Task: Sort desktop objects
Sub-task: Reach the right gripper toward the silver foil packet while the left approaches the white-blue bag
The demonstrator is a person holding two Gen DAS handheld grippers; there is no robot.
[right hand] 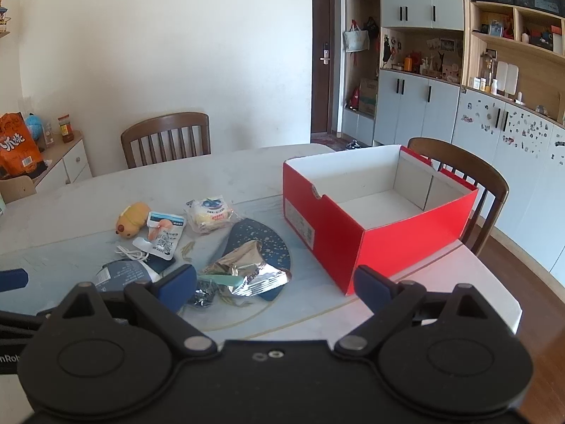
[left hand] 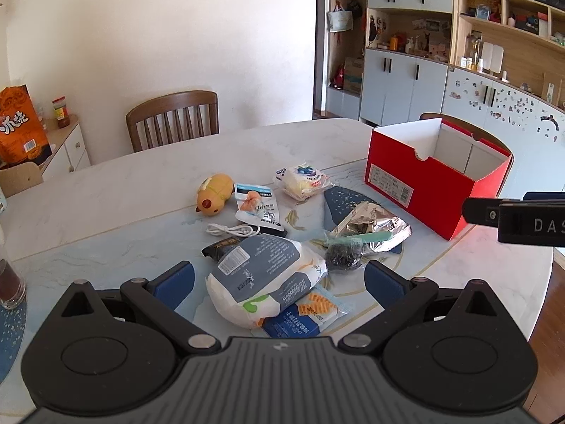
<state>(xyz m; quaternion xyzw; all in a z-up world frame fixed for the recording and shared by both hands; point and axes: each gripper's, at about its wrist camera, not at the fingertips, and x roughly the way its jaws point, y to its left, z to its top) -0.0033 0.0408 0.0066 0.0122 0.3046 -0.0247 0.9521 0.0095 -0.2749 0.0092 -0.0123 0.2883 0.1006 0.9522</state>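
Between the blue pads (left hand: 176, 282) a white and grey-blue bag (left hand: 261, 282) is seen; beyond them a silver foil packet (left hand: 374, 226), a yellow-brown plush toy (left hand: 213, 194) and a red, white-lined box (left hand: 434, 180).

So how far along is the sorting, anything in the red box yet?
Nothing looks done: the red box shows only its bare white inside. Nothing is in hand either; the left gripper and right gripper are both open and hold nothing. Everything is left on the table: the capybara toy, cable, white bag, foil pack and other snack packets.
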